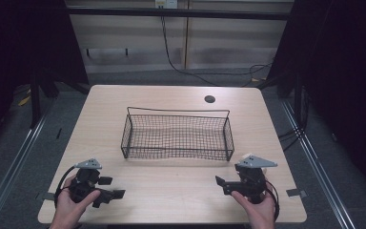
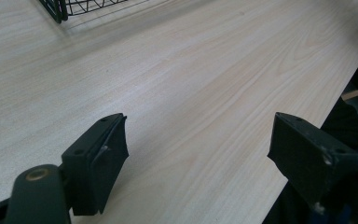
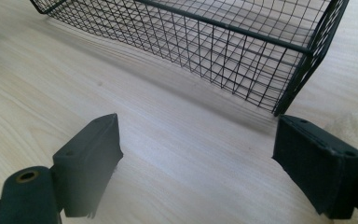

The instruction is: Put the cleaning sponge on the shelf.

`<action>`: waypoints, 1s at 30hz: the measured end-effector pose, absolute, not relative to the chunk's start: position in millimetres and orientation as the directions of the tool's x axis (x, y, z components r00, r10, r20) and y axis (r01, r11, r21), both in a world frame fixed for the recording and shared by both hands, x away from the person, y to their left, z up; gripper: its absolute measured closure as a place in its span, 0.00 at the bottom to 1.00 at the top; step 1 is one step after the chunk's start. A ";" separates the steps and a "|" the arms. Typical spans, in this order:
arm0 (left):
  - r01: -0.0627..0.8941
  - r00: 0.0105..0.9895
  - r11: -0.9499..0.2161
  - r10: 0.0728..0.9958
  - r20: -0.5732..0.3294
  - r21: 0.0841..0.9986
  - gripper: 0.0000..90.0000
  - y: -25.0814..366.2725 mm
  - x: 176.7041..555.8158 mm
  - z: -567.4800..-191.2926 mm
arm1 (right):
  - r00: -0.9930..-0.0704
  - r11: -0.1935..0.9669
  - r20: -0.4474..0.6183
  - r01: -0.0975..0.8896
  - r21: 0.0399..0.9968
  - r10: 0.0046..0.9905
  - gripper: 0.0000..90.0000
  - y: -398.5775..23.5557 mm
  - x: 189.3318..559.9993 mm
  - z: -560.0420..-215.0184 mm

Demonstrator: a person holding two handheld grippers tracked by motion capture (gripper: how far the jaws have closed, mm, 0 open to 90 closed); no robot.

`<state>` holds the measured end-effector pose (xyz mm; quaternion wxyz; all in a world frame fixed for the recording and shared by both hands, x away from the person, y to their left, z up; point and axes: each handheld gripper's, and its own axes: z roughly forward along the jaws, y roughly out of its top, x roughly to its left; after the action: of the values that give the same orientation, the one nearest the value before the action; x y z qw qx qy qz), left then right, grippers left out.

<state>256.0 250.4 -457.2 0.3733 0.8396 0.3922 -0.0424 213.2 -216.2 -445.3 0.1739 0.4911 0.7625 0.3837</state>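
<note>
A black wire basket (image 1: 176,151) stands empty in the middle of the light wooden table (image 1: 171,195). My left gripper (image 1: 113,187) rests near the front left corner, held by a hand, jaws pointing right. It is open (image 2: 198,121) over bare wood, with a corner of the basket (image 2: 56,10) far off at the upper left. My right gripper (image 1: 221,185) sits near the front right, jaws pointing left. It is open too (image 3: 196,122), with nothing between its fingers, and the basket's near wall (image 3: 223,60) lies just ahead of it.
A small pale, soft-looking object (image 1: 247,157) lies by the basket's front right corner, beside the right gripper (image 3: 356,130). A dark round hole (image 1: 209,99) marks the table's far side. The table's front edge (image 2: 317,126) runs close to the left gripper. Cables trail on the floor behind.
</note>
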 end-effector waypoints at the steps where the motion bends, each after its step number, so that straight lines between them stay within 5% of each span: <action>1: 0.690 0.689 -0.413 0.627 -0.364 0.594 0.21 250.4 256.0 -457.2 | -0.457 0.223 0.112 0.615 0.756 0.882 0.16 -216.2 213.2 -445.3; 8: 0.689 0.690 -0.413 0.626 -0.364 0.596 0.21 250.4 255.4 -457.0 | -0.479 0.208 0.133 0.592 0.778 0.868 0.18 -216.2 210.8 -444.3; 11: 0.688 0.689 -0.411 0.627 -0.363 0.597 0.21 250.8 255.7 -456.8 | -0.499 0.194 0.173 0.600 0.776 0.849 0.33 -219.0 211.7 -441.8; 15: 0.690 0.688 -0.410 0.629 -0.363 0.596 0.21 250.5 255.6 -457.2 | -0.489 0.166 0.200 0.606 0.778 0.849 0.30 -221.7 214.1 -439.4; 22: 0.689 0.690 -0.416 0.626 -0.363 0.593 0.21 250.8 255.7 -456.9 | -0.471 0.109 0.288 0.653 0.750 0.834 0.38 -231.7 214.4 -431.5; 30: 0.691 0.685 -0.406 0.631 -0.364 0.598 0.21 250.8 255.5 -457.0 | -0.474 0.121 0.299 0.671 0.731 0.828 0.33 -243.4 220.5 -427.8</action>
<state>255.5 250.8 -457.0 0.3756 0.8375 0.3948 -0.0401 220.5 -243.4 -427.8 0.0911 0.5045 0.7430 0.4302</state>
